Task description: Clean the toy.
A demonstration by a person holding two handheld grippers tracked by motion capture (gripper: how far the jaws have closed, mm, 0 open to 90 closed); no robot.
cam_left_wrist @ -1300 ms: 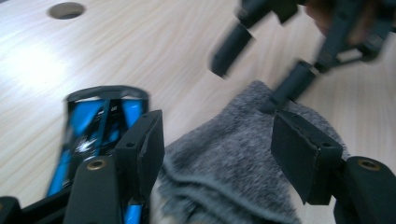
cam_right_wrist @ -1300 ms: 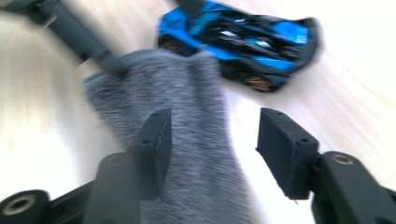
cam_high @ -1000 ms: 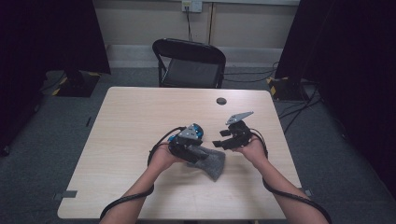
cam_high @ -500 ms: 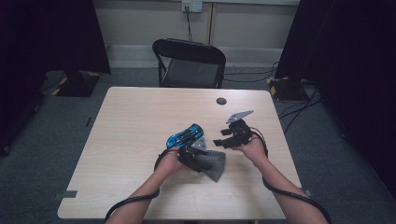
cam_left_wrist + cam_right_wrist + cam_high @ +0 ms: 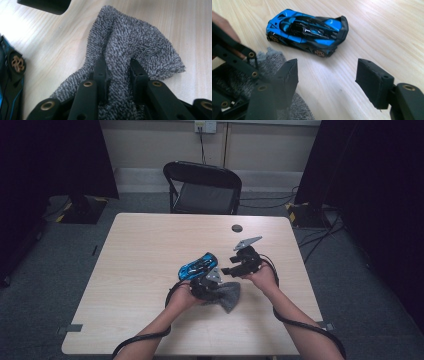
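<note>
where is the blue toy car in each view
High view: the blue toy car lies at the table's middle, just beyond the left gripper.
Left gripper view: a strip of it at the left edge, beside the grey cloth.
Right gripper view: whole, upper middle, beyond the right gripper, whose jaws stand open.
Shared landmark: the grey cloth, pinched by the left gripper.

Light wooden table (image 5: 140,270), black folding chair (image 5: 202,187) behind, grey carpet (image 5: 60,255), beige wall (image 5: 160,145)

One car (image 5: 197,265), one cloth (image 5: 227,295), one chair (image 5: 202,187)
</note>
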